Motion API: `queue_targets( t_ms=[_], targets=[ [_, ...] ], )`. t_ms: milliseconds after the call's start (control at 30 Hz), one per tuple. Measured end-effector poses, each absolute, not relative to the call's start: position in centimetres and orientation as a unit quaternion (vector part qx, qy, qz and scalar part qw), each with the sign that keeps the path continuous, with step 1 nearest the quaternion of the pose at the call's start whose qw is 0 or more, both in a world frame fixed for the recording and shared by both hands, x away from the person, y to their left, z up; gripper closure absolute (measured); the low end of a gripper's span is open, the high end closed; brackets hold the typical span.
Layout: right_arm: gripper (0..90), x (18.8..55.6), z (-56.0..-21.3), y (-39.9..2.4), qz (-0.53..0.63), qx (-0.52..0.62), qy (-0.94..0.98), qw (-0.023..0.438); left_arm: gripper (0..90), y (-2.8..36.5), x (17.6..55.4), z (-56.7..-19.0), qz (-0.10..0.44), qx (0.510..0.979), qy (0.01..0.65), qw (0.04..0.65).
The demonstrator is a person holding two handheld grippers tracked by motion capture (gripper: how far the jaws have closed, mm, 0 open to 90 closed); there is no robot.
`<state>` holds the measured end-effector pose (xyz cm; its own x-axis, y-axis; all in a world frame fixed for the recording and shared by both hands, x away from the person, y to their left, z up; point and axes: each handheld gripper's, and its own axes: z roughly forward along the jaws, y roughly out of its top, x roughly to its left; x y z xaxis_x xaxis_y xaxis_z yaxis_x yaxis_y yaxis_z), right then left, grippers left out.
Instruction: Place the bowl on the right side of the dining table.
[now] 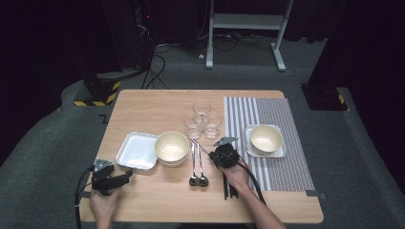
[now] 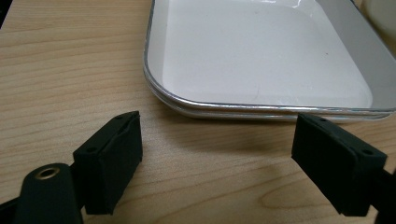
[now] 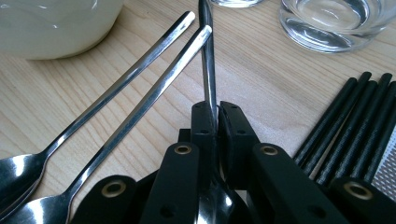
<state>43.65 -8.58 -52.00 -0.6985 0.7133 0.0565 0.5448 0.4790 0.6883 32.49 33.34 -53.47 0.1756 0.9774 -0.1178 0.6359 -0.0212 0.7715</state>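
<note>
Third spoon [image 3: 208, 56] pinched by its handle between the closed jaws of the right gripper [image 3: 215, 116], handle rising away from the jaws toward the glasses, bowl end down near the gripper body. Just to its left in the right gripper view, two more spoons [image 3: 130, 88] flat on the wooden surface [image 3: 261, 70], side by side, handles nearly touching. Black chopsticks [image 3: 348, 126] bunched on the other side, beside the edge of the striped mat [image 1: 272, 119]. From the high view: right gripper [image 1: 216, 146] near the middle of the surface, three glasses [image 1: 203, 121] clustered beyond it, cream bowl [image 1: 171, 147] left of the spoons, touching the white square tray [image 1: 136, 151]. Second bowl [image 1: 266, 138] on a small white plate [image 1: 282, 151] on the mat. Left gripper [image 2: 217, 154] wide open, nothing between the jaws, low over the surface just short of the tray's near rim [image 2: 224, 108].
</note>
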Motion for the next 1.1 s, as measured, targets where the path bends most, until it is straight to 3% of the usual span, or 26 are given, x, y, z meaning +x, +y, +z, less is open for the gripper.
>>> queue_targets(
  t_ms=[867, 1100],
  targets=[
    [84.2, 45.6, -52.0, -7.5, 0.355, 0.354, 0.857, 0.116, 16.3, 33.3, 32.5, -53.5, 0.233, 0.674, 0.598, 0.365],
    [77.8, 45.6, -51.2, -8.2, 0.376, 0.354, 0.849, 0.111, 16.3, 33.4, 32.5, -53.5, 0.233, 0.674, 0.598, 0.366]
  ],
)
